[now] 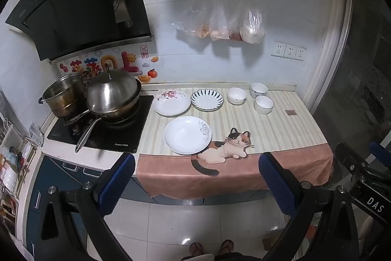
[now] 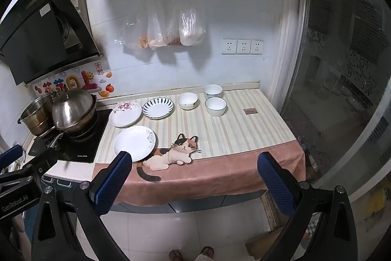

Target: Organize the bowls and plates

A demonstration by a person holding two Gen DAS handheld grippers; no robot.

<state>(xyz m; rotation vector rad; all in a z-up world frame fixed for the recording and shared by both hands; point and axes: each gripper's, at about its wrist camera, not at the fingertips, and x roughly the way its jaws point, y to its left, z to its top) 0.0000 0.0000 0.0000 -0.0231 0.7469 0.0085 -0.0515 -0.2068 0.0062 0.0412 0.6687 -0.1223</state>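
Faintly, "GenRobot.AI" on left gripper [image 2: 14,155]; "DAS" on right gripper [image 1: 366,155].

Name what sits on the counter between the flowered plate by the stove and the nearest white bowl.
The plate with dark blue stripes sits between the flowered plate and the white bowl; both wrist views show this row.
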